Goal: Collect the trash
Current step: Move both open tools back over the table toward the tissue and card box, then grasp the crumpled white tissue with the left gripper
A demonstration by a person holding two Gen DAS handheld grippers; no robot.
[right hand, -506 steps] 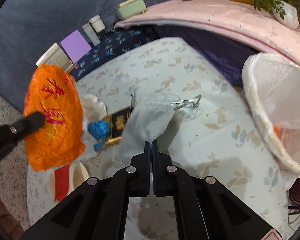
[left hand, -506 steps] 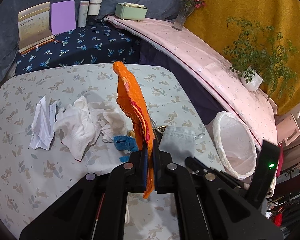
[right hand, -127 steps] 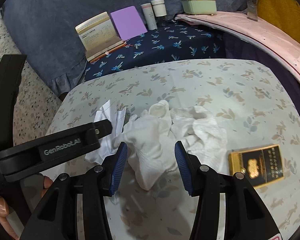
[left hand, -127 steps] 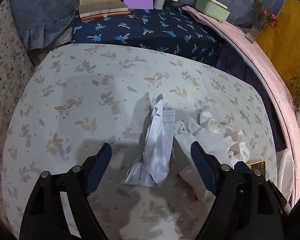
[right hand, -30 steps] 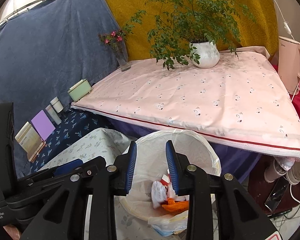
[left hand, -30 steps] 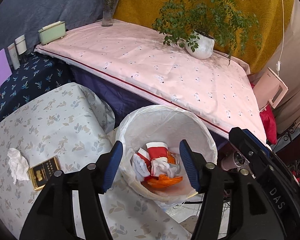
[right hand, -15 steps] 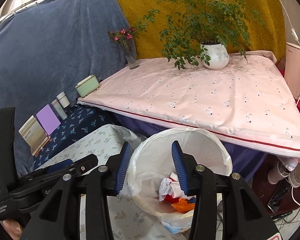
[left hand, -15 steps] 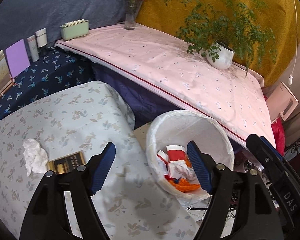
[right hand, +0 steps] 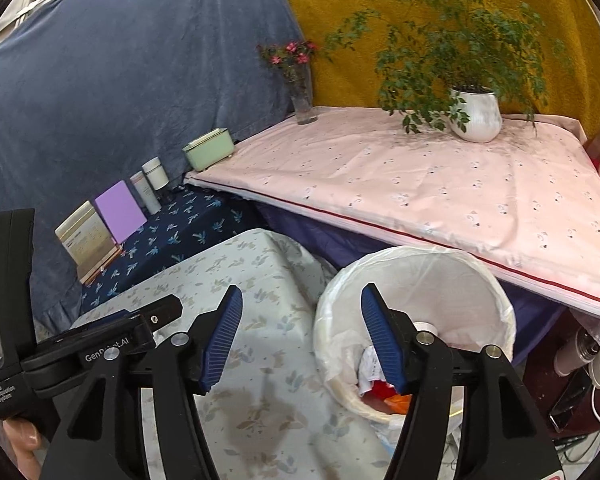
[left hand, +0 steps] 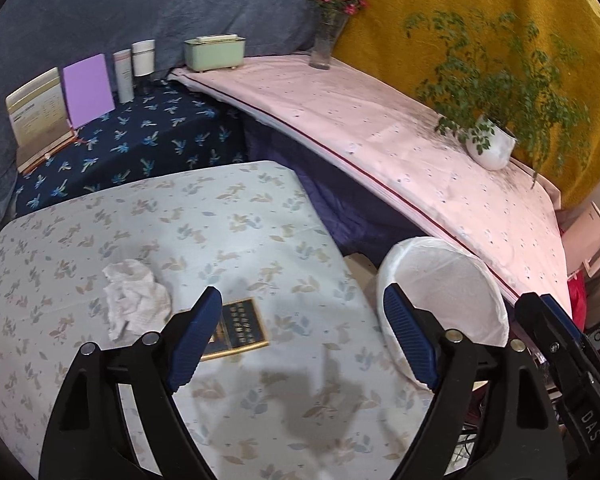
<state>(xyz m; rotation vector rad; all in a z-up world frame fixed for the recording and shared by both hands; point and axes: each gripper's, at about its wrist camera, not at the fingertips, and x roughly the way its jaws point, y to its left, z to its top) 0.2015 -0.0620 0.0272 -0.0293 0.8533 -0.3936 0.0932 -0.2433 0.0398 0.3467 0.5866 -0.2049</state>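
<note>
Over the table [left hand: 220,220], my left claw [left hand: 302,340] hangs with its jaws spreading wider and nothing between the blue pads [left hand: 194,342]; just past the left pad lies a dark box with gold trim [left hand: 242,328], flat on the leaf-patterned cloth, its near corner hidden behind that pad; beside it, to the left and a little apart, sits a crumpled white tissue [left hand: 134,300]; off the table's right edge stands the bin [left hand: 444,280], lined with a white bag, its mouth tilted toward me, and from this side I cannot see what is in it; behind it runs a pink-covered bench [left hand: 380,128] with a potted plant [left hand: 490,148] and a vase of flowers [left hand: 326,44]; on the dark blue cloth farther back stand a purple card [left hand: 88,90] and a pale green box [left hand: 214,52].

From my right claw [right hand: 302,340], the jaws are likewise opening and hold nothing; the right pad overlaps the bin [right hand: 420,264], and inside it I see white paper [right hand: 366,364] and bits of red and orange rubbish low in the bag; the left pad hangs over the table [right hand: 260,264]; my left claw [right hand: 100,340] shows at the left edge, with part of a hand [right hand: 22,440] beneath it; the tissue and the dark box are out of this view.
</note>
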